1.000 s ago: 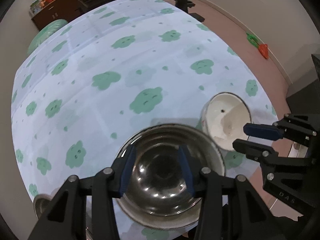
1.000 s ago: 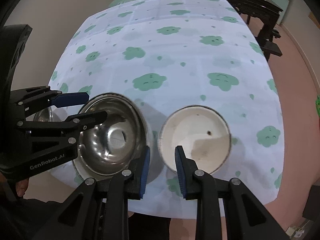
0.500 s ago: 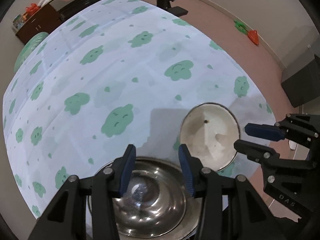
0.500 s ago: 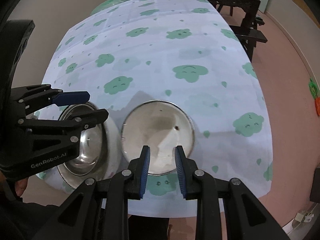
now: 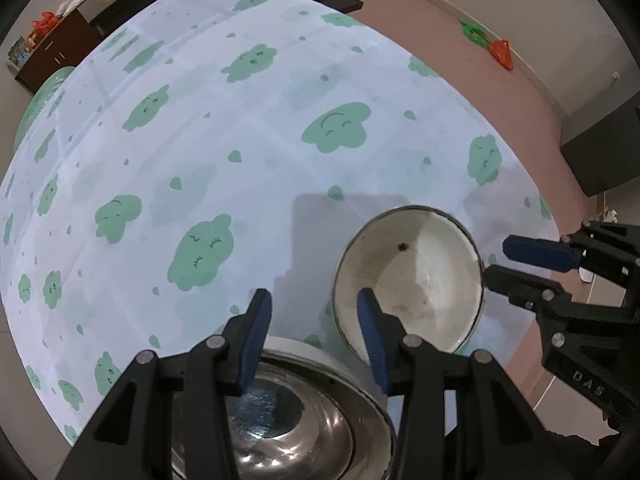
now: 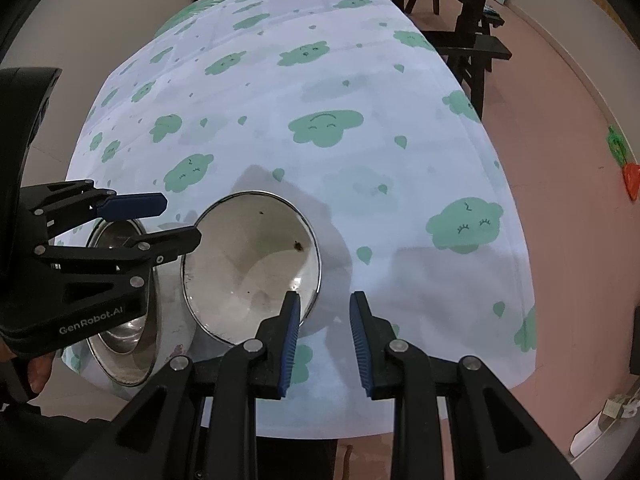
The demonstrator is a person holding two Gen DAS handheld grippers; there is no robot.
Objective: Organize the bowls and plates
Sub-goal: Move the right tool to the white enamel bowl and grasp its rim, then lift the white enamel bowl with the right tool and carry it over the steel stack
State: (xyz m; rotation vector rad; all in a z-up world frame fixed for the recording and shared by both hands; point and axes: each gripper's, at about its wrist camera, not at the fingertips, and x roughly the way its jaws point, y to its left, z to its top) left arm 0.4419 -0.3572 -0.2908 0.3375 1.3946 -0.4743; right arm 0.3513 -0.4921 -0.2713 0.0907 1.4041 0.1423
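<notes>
A steel bowl (image 5: pixel 288 420) sits at the near table edge, under my left gripper (image 5: pixel 312 336), which is open and empty above its far rim. A white enamel bowl (image 5: pixel 412 284) with a dark speck inside stands just right of it. In the right wrist view the white bowl (image 6: pixel 248 268) is left of my right gripper (image 6: pixel 324 336), which is open and empty over the cloth; the steel bowl (image 6: pixel 124 320) lies further left, partly hidden by the left gripper (image 6: pixel 176 220).
The table wears a white cloth with green cloud prints (image 5: pixel 240 140). Its near edge and right edge (image 6: pixel 516 240) drop to a pink floor. Dark wooden benches (image 6: pixel 472 48) stand at the far right. An orange toy (image 5: pixel 502 50) lies on the floor.
Both views have swung right: the steel bowl slid down and left in the views, the white bowl moved left of the right gripper. Both grippers stayed open and empty.
</notes>
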